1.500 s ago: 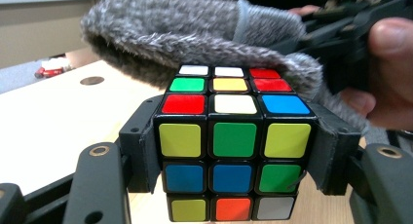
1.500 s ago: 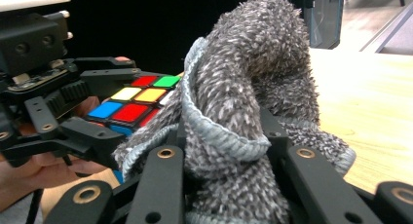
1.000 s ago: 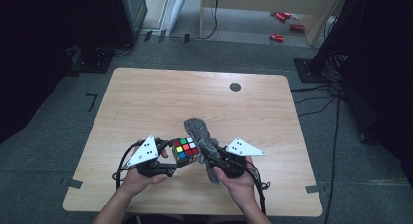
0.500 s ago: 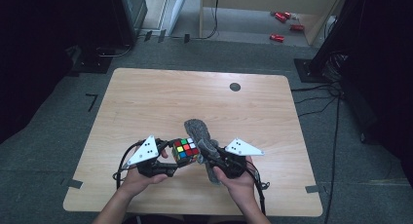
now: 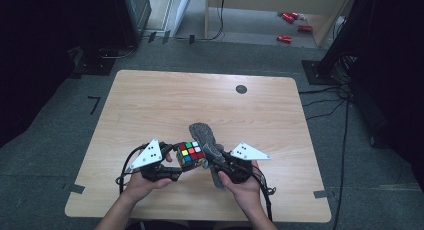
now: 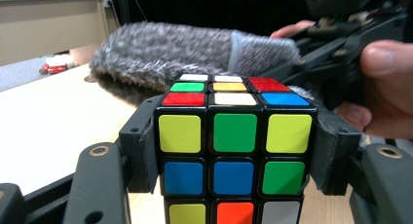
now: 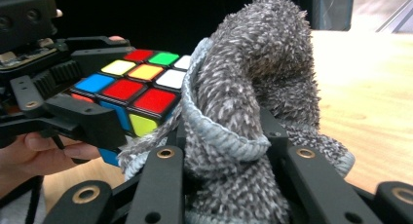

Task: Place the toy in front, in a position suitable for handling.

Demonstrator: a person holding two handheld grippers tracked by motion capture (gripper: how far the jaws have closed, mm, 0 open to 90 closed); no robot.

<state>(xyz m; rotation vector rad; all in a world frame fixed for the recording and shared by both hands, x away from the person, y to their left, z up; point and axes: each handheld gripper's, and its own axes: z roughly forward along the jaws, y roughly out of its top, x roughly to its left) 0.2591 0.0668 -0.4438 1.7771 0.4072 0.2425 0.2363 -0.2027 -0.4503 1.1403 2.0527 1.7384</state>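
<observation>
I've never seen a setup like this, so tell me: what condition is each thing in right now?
Puzzle cube: scrambled, clamped between the left gripper's jaws, touching the cloth.
Grey fuzzy cloth: bunched up, pinched in the right gripper's jaws, draped against the cube's side.
Left gripper: shut on the cube.
Right gripper: shut on the cloth.
Table: wooden, with a small dark disc near its far edge.

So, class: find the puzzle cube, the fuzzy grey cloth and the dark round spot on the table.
puzzle cube [image 6: 234, 132], left gripper view, centre green sticker of its front face.
fuzzy grey cloth [image 7: 258, 73], right gripper view, its raised fold.
dark round spot [image 5: 241, 89], high view, its centre.
</observation>
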